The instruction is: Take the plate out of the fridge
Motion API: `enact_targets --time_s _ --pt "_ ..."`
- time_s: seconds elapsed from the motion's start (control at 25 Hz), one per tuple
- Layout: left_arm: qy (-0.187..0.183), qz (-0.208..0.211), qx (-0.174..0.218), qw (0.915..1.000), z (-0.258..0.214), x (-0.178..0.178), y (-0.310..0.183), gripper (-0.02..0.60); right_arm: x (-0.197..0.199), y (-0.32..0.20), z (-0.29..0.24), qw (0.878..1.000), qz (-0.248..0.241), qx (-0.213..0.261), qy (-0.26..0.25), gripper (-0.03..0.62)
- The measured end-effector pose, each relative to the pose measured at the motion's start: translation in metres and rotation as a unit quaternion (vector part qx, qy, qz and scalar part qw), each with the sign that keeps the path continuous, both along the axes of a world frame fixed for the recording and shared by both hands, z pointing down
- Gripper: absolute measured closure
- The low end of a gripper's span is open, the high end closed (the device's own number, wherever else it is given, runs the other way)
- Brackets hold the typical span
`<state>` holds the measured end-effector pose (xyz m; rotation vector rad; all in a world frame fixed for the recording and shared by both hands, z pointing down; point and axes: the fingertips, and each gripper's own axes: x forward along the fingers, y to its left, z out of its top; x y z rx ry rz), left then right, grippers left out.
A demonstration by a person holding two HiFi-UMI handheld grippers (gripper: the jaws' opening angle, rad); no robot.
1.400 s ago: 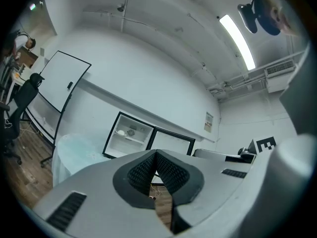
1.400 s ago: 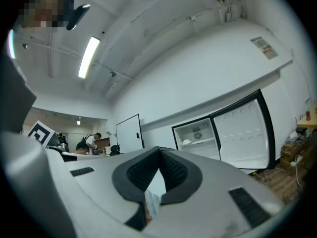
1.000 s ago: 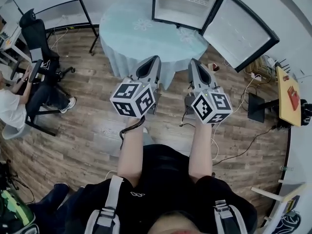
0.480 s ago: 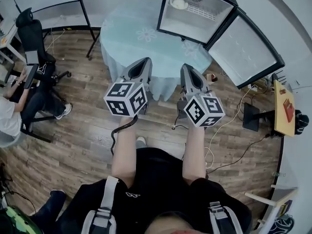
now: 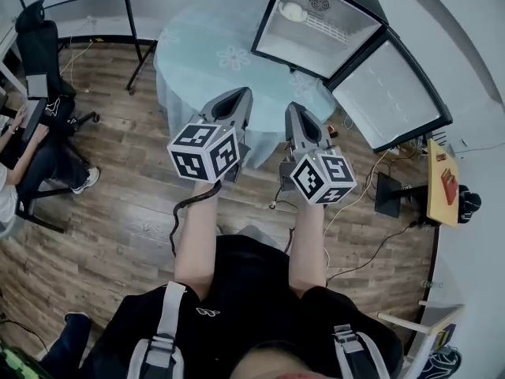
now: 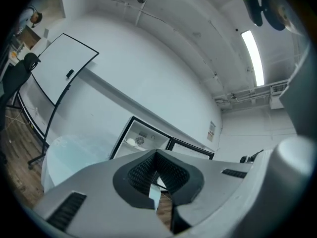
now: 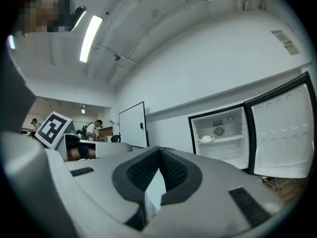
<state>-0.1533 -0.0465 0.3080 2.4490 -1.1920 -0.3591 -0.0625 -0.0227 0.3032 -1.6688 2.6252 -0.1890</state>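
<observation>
A small white fridge [image 5: 319, 30] stands open on the floor behind a round table with a pale blue cloth [image 5: 207, 54]. A white plate [image 5: 293, 10] sits on its upper shelf, with something pale heaped on it. The same plate [image 7: 206, 139] shows in the right gripper view and faintly as the plate [image 6: 131, 142] in the left gripper view. My left gripper [image 5: 237, 97] and right gripper [image 5: 295, 110] are held side by side over the table's near edge, both shut and empty, well short of the fridge. In their own views, the left gripper [image 6: 154, 156] and right gripper [image 7: 159, 153] have jaws pressed together.
The fridge door [image 5: 392, 93] is swung open to the right. A whiteboard on a black stand [image 5: 75, 2] is at the back left. A person sits on an office chair [image 5: 31, 133] at the left. Cables [image 5: 379, 247] and a yellow side table [image 5: 442, 181] lie at the right.
The head view has shifted, so the fridge and table show lower and a bit larger. Both grippers stay side by side and shut, edging slightly toward the table.
</observation>
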Motion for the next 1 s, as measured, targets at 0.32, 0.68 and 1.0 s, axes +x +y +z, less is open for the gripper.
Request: enact_targets --time_s 0.32,0.68,1.0 --pt "0.017 0.001 -0.017 0.9997 0.007 -0.013 -0.015 0.591 -0.025 -0.016 0.004 0.999 -0.014 -0.009 0.04 0.589" --pt "0.012 0.001 -0.018 0.9998 0.009 -0.015 -0.032 0.591 -0.03 -0.04 0.012 0.999 -0.012 -0.007 0.043 0.589" --pt "0.001 0.017 -0.03 0.9994 0.02 0.012 -0.05 0.591 0.0 -0.053 0.022 0.999 0.006 -0.014 0.03 0.589"
